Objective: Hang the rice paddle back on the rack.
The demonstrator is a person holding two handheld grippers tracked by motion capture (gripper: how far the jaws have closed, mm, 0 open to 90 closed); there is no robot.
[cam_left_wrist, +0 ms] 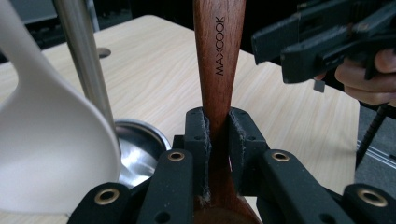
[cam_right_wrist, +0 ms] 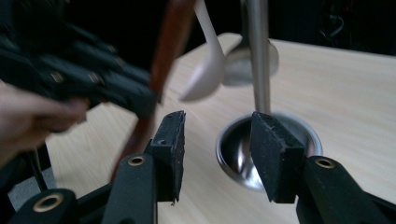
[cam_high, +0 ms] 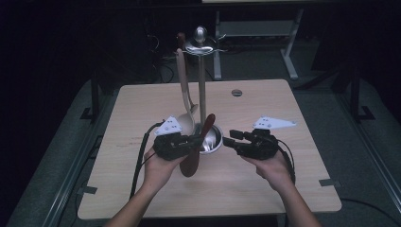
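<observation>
A dark reddish wooden spoon (cam_high: 196, 149) marked MAXCOOK (cam_left_wrist: 219, 56) is held tilted over the table, its bowl end toward the person. My left gripper (cam_high: 191, 142) is shut on its handle near the bowl. A steel utensil stand (cam_high: 202, 85) rises from a round steel base (cam_high: 211, 139) at mid-table. A pale beige spoon (cam_high: 185, 101) hangs from the stand's top, and its bowl (cam_left_wrist: 51, 154) fills the left of the left gripper view. My right gripper (cam_high: 230, 138) is open just right of the base, jaws apart with nothing between them (cam_right_wrist: 217, 154).
The light wooden table (cam_high: 265, 104) has a small round grommet hole (cam_high: 237, 92) near its far edge. Dark floor and a white frame (cam_high: 288, 52) lie beyond the table. Bare tabletop stretches to the left, the right and in front of the hands.
</observation>
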